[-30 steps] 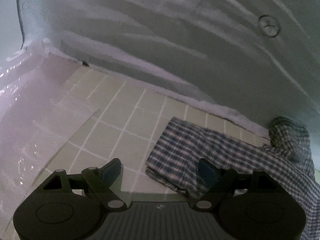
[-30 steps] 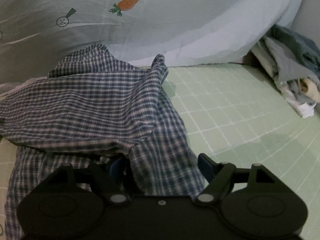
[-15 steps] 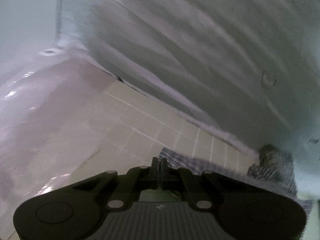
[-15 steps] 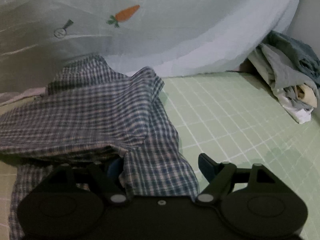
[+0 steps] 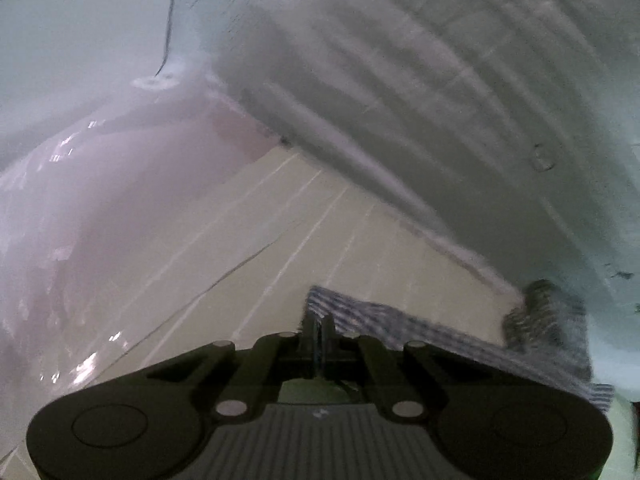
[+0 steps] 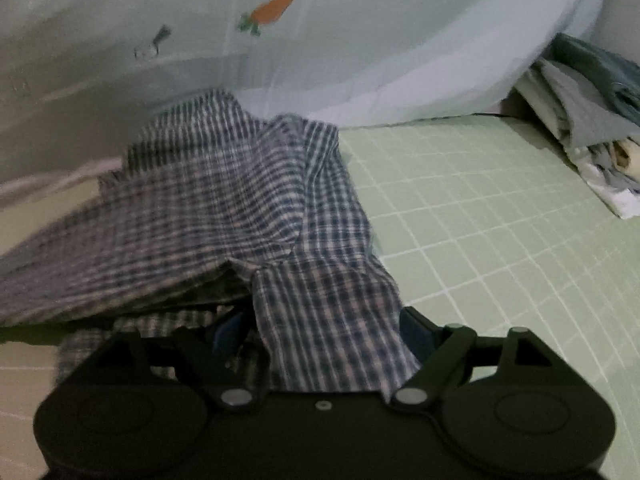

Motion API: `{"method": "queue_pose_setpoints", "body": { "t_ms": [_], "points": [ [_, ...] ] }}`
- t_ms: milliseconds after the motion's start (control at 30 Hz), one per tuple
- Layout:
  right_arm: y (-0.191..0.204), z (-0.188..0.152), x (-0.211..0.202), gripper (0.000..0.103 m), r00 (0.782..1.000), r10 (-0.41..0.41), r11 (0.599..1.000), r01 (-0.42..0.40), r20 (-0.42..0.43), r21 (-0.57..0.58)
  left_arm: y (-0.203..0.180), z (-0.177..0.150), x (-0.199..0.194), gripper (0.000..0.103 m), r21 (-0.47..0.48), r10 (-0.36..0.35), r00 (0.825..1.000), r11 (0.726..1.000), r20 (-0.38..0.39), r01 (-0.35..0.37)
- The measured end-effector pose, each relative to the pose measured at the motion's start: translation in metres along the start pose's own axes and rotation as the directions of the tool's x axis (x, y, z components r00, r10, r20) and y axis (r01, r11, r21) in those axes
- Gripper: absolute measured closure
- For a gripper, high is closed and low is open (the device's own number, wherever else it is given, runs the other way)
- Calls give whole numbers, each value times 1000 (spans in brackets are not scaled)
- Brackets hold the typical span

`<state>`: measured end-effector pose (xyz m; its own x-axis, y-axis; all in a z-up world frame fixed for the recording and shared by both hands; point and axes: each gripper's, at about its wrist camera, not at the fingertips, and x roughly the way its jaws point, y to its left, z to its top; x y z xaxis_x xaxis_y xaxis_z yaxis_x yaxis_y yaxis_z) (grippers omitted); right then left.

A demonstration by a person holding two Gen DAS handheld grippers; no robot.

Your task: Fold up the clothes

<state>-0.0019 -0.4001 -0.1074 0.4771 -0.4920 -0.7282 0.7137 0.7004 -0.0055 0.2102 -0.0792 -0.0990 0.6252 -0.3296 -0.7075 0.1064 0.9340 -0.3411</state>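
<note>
The left gripper [image 5: 318, 326] has its fingers pressed together, pinching a corner of the checked shirt [image 5: 420, 330], which trails away to the right over the pale green grid sheet [image 5: 280, 240]; a pink cover [image 5: 100, 208] lies to the left and a light blue quilt [image 5: 440, 100] rises behind. In the right wrist view, the shirt [image 6: 224, 216] lies bunched across the left and middle of the sheet [image 6: 480, 220], against the carrot-print quilt [image 6: 360, 40]. The right gripper [image 6: 324, 328] stands spread, its jaws having just been opening, with a fold of shirt draped between the fingers and over the left one. A pile of clothes [image 6: 592, 120] sits well apart at far right
</note>
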Motion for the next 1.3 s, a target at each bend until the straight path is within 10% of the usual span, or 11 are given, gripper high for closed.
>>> {"method": "queue_pose_setpoints", "body": {
  "t_ms": [300,533,700,900,967,1300],
  "points": [
    [-37,-50,-70,16,999,23,994,-26,31,109,-66,-25,-71,102,244,-196,979,954,56,177],
    [-83,-89,-101,16,1000,-30,985,29,3,172,-114,-114,-107,102,419,-302,943,845,-139,333],
    [-114,-110,-107,16,999,-37,983,42,-33,181,-124,-196,-121,101,516,-246,931,779,-271,356],
    [-147,-119,-109,16,998,-4,987,14,-65,160,-125,-261,-130,87,531,-145,913,774,-382,345],
    [-152,-115,-109,16,998,23,988,-14,-56,154,-127,-263,-137,64,524,-145,920,785,-364,331],
    [-108,-99,-114,16,966,257,965,-258,16,51,-94,-241,-158,29,468,-43,971,870,-236,152]
  ]
}}
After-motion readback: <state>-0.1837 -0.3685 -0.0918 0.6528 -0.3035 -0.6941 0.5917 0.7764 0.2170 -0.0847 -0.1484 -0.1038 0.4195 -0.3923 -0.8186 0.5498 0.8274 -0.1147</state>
